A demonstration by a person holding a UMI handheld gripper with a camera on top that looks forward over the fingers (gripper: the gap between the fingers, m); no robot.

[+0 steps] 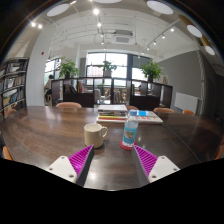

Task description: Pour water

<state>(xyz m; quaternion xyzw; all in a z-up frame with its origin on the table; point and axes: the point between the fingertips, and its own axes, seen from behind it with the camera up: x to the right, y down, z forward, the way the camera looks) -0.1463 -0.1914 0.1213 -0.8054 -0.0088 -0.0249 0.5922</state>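
A white mug (94, 135) with its handle to the right stands on the dark wooden table (40, 130), just ahead of my left finger. A clear water bottle (130, 131) with a blue label and a pink-red base stands to the mug's right, ahead of my right finger. My gripper (112, 160) is open and empty, its purple pads (82, 158) wide apart. Both objects lie beyond the fingertips, and nothing is between the fingers.
Books or papers (128, 116) lie stacked on the table behind the bottle. Chairs (68, 105) stand at the far edge of the table. Bookshelves (12, 85) line the left wall, and plants and windows are at the back of the room.
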